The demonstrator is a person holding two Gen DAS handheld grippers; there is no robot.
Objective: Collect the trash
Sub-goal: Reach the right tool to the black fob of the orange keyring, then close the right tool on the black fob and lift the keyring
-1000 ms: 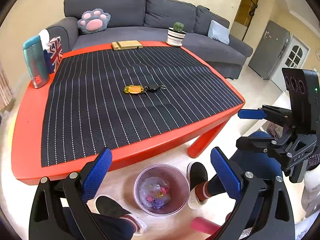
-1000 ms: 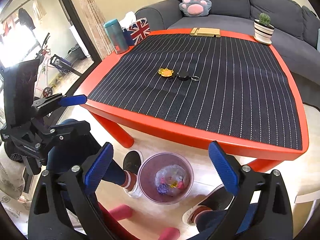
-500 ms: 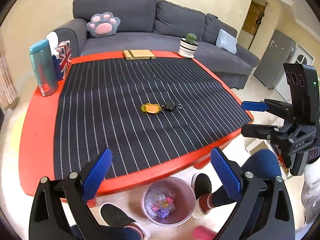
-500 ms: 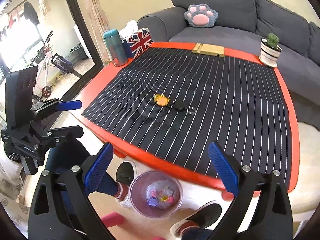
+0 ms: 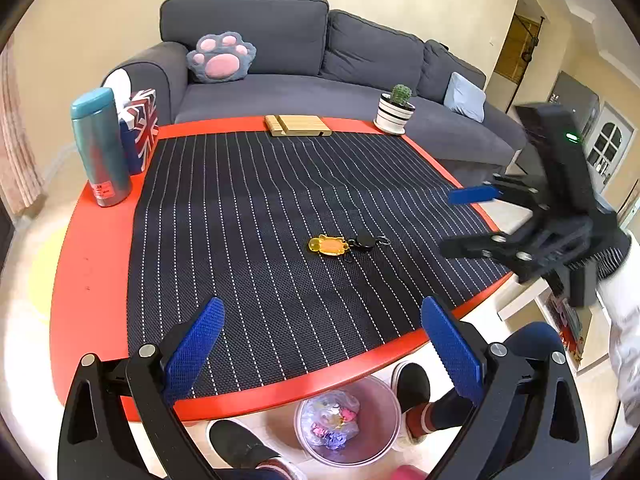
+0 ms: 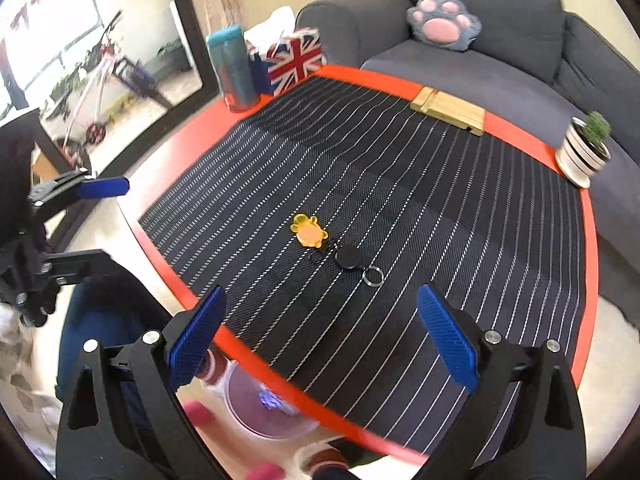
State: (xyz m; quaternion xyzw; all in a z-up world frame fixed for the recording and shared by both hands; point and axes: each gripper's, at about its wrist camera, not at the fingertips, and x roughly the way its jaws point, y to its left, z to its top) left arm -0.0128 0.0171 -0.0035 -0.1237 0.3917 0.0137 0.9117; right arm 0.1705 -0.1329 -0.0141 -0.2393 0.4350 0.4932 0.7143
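Both of your grippers hang with their blue-padded jaws spread wide and nothing between them: the left gripper (image 5: 322, 354) sits low over the near edge of the red-rimmed table (image 5: 90, 280), and the right gripper (image 6: 320, 340) hovers over the near right part of the black pinstriped mat (image 6: 440, 208). The only loose thing on that mat is the orange translucent bear-shaped tag (image 6: 309, 232), chained to a round black retractable reel (image 6: 347, 258) that ends in a small metal split ring (image 6: 373, 276). From your right gripper it lies straight ahead and a touch left of the centre line, near, with the ring end closest to you. Its long axis runs slantwise from far-left to near-right across your jaw opening, so I judge you need a small twist of the wrist to bring the pads across its narrow width. From your left gripper the same chain (image 5: 348, 244) lies ahead and to the right, farther off, running nearly side to side. Your right hand therefore looks the better placed. The clear plastic bin with a bag liner (image 5: 348, 420) stands on the floor under the near table edge, between your shoes, already holding coloured scraps.
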